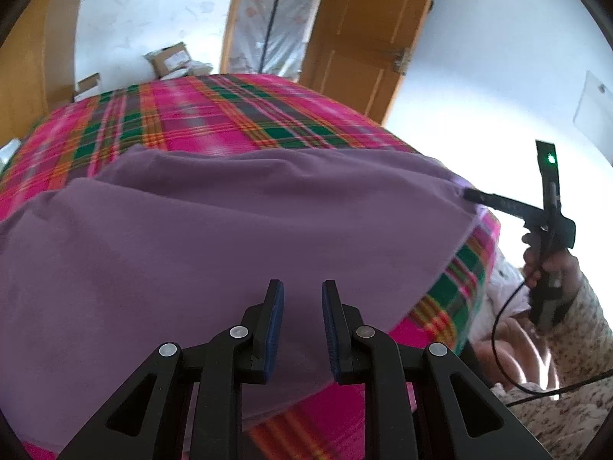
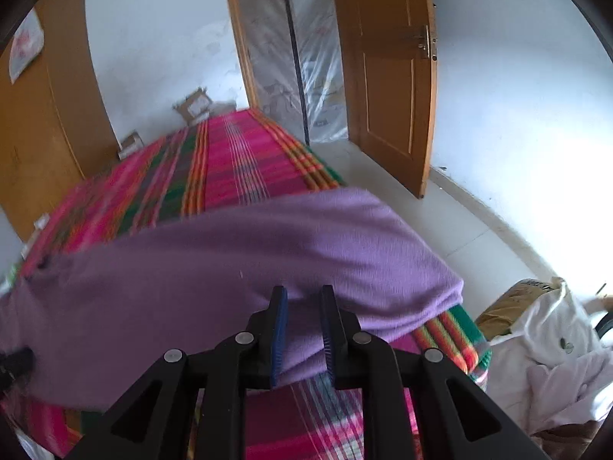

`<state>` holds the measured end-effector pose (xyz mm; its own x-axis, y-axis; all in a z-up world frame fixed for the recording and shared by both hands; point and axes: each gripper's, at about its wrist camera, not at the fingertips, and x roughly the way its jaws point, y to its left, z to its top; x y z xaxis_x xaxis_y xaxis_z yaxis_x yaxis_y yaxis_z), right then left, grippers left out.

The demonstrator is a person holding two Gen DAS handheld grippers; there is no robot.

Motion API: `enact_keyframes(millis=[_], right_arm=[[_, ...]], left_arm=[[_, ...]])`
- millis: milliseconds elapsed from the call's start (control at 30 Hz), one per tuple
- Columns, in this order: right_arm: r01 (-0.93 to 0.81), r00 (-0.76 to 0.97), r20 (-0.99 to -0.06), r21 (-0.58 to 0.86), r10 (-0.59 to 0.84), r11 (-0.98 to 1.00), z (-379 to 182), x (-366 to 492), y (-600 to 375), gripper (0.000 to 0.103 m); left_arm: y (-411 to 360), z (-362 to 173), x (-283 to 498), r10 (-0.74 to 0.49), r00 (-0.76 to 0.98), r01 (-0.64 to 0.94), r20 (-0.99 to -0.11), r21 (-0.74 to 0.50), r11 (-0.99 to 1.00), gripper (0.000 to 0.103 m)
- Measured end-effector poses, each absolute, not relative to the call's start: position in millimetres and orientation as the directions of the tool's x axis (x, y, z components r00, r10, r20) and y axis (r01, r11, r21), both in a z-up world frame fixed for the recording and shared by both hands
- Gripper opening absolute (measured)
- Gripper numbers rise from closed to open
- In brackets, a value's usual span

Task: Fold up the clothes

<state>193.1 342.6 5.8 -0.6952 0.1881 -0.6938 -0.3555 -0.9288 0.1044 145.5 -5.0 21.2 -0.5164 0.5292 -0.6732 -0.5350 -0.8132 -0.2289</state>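
The purple garment (image 1: 237, 230) lies across the near end of the bed (image 1: 199, 115), filling the lower half of both wrist views, with a rounded fold at its right edge close to the bed's corner.

The left tongs (image 1: 302, 329) stand apart at the bottom centre of the left view; cloth shows between the pads, but I cannot tell whether they press on it. The right tongs (image 2: 302, 333) are also parted, with a fold of purple cloth sitting in the gap; the pads do not look closed on it.

The main risk, as I judge it, is the right side: with that fold loose between parted pads, the layer could slump or slide off the corner toward the floor (image 2: 440, 230), undoing the crease. If the left side pulls while the right is slack, the stack may skew.

The bed carries a pink, green and orange plaid blanket (image 2: 237, 161). Beyond it, in the upper frame, are white walls, a wooden door (image 2: 387, 76) standing open, cardboard boxes (image 1: 172, 59) at the far wall, and pale clothing (image 2: 551, 345) heaped at lower right.
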Motion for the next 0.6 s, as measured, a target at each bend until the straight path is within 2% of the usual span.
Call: enact_keyframes(millis=[200, 433, 600], right_arm=[[-0.310, -0.724, -0.677, 0.150, 0.131, -0.939, 15, 194, 330, 0.018], [-0.235, -0.705, -0.704, 0.115, 0.088, -0.965, 7, 173, 299, 0.018], [-0.172, -0.723, -0.690, 0.187, -0.005, -0.967, 23, 152, 291, 0.018]], left_arm=[[-40, 24, 132, 0.481, -0.566, -0.445, -0.670, -0.243, -0.862, 0.021], [-79, 18, 111, 0.403, -0.597, -0.311, -0.694, -0.263, -0.913, 0.021], [-100, 15, 100, 0.355, -0.601, -0.255, -0.716, -0.249, -0.934, 0.021]])
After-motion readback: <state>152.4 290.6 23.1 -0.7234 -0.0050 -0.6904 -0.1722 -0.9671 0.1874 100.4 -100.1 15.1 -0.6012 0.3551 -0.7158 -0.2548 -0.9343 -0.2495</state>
